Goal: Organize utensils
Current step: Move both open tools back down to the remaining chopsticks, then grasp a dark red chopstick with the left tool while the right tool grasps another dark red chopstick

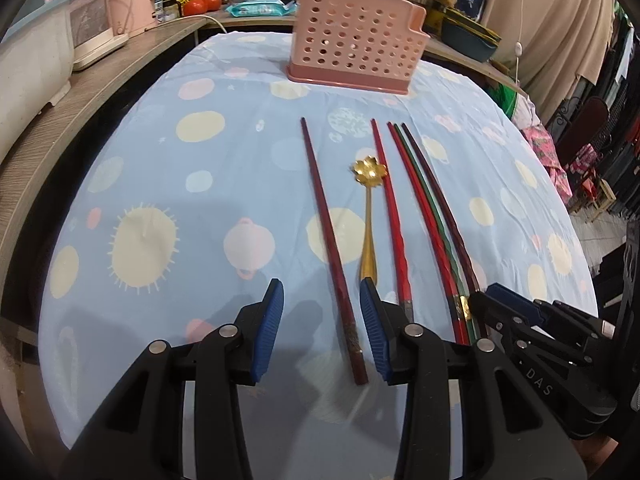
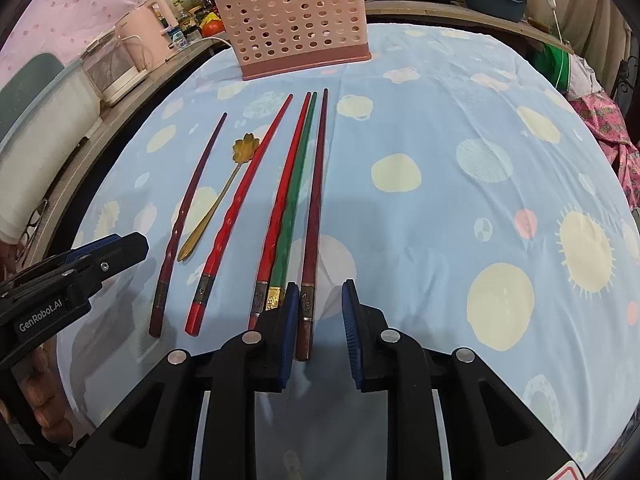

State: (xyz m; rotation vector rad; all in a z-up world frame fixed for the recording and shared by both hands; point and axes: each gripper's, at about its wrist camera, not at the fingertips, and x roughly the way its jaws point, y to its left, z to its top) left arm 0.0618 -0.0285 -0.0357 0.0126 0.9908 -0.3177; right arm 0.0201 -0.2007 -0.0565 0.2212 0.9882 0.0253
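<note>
Dark chopstick on the left: it lies by itself on the cloth. Its thick end sits between the left gripper's fingers. It looks thin, hard and light. It may be smooth and could slip or roll.
Dark chopstick on the right: it is the last stick on that side, just beside the green chopstick. Its thick end with the metal band sits between the right gripper's fingers.
Where to hold: I think the thick end is best. It is wider, so the pads can squeeze it from both sides.
Red chopsticks: one lies next to the gold spoon, the other touches the green one. Those close sticks could get bumped.
Gold spoon: small, with a flower bowl. It looks like hard metal and a bit heavier than a stick. It lies flat, so it may be tricky to pick up.
Left gripper: the fingers are apart, one on each side of the stick. They do not touch it.
Right gripper: the fingers are partly apart. The left pad is right by the stick. The other pad has a gap, so nothing is squeezed yet.
Pink holder: it stands upright at the far end of the table, well apart from the sticks. It has many holes.
Tablecloth: light blue with suns and dots, soft and a little wrinkled.
</note>
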